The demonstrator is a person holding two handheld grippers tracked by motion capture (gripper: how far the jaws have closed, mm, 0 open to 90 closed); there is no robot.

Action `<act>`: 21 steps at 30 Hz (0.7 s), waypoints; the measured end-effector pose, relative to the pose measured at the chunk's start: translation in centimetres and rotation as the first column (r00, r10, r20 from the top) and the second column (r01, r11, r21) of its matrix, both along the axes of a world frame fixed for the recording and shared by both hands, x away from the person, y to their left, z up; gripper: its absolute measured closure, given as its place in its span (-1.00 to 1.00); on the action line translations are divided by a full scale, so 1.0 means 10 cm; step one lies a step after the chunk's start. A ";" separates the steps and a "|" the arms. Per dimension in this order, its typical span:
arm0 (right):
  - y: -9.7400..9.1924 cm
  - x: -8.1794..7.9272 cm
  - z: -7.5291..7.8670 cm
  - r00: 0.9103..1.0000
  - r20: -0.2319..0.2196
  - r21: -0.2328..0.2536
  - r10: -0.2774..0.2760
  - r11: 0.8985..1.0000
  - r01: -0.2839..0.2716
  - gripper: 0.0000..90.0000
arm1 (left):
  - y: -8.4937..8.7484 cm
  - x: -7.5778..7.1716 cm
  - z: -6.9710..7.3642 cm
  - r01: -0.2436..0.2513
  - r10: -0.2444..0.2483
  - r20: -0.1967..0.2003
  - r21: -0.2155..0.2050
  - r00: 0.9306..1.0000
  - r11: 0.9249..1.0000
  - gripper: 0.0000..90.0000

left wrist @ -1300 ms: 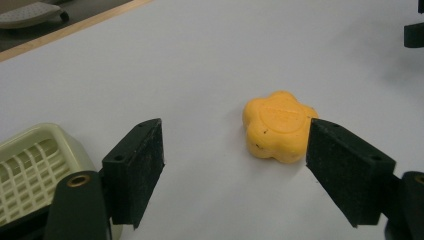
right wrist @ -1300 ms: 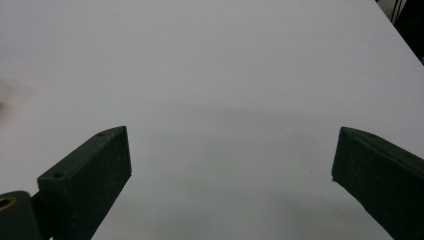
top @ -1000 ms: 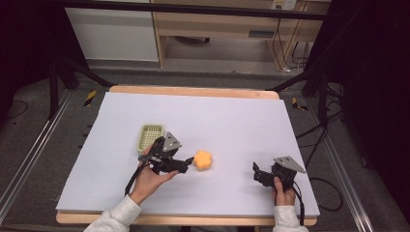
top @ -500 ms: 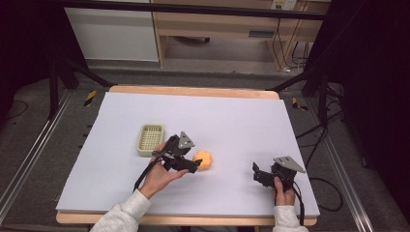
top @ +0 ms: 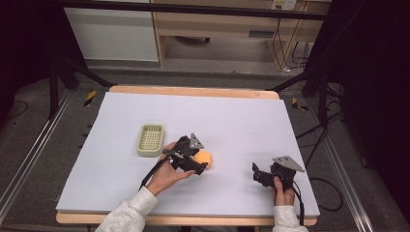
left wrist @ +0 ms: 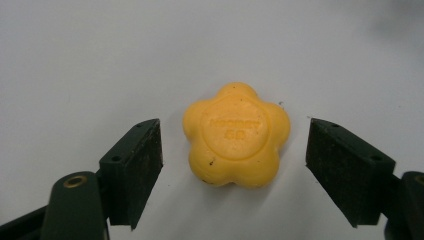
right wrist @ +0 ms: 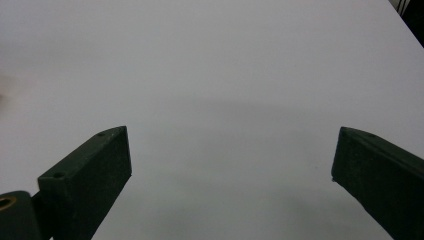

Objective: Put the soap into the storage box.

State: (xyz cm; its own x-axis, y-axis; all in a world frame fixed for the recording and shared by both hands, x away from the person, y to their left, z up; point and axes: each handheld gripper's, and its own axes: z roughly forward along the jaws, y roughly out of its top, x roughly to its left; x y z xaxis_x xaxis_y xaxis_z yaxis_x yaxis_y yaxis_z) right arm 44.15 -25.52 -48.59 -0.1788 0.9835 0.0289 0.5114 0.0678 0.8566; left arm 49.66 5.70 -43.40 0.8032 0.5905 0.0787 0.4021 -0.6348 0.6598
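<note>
Soap location: yellow, flower-shaped bar of soap with five rounded lobes and a stamped disc [left wrist: 235,135], lying flat on the pale lilac table sheet [top: 241,116], near the middle of the table, just right of the dish.
Left tool: left gripper [left wrist: 234,165] spread, pads on either side of the soap with a gap on each side, nothing pinched yet; in the high view [top: 205,166] held over the soap's near edge.
Right tool: right gripper [right wrist: 231,165] spread wide over bare sheet, holding nothing; in the high view [top: 256,175] parked near the front right of the table, well apart from the soap.
Risk, uneven closing: left pad nearer the soap than the right, so likely to touch first and shove the bar sideways across the smooth sheet.
Risk, lobes: rounded, probably slick edges; pads landing on one bulge instead of two opposite sides could twist the bar or squirt it out.
Risk, shallow bite: low, flat bar; pads closing too high may ride over the top.
Risk, carry: weak pinch could drop the bar short of the pale green ribbed plastic soap dish [top: 150,139].
Count, soap: one.
Count, dish: one.
Count, grippers: two.
Count, hands: two, one per gripper.
</note>
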 end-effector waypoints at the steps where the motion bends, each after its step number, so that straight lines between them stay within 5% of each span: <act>1: 0.00 0.00 0.00 1.000 -0.001 -0.003 0.001 1.000 -0.001 -0.93 | -0.01 0.00 -0.01 0.001 -0.001 0.000 0.003 1.000 1.000 -0.51; 21: 0.02 0.01 0.00 1.000 -0.011 -0.014 0.009 1.000 -0.009 -0.93 | -0.13 0.10 -0.18 0.019 -0.014 -0.054 0.093 0.998 0.995 -0.48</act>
State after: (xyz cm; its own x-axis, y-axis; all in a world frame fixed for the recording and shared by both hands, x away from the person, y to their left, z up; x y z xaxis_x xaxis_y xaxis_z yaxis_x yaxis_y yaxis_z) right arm 44.25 -25.36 -48.61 -0.1874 0.9821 0.0174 0.5201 0.0842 0.8500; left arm 50.62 4.38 -45.24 0.8174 0.5689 0.0903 0.4236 -0.6999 0.5750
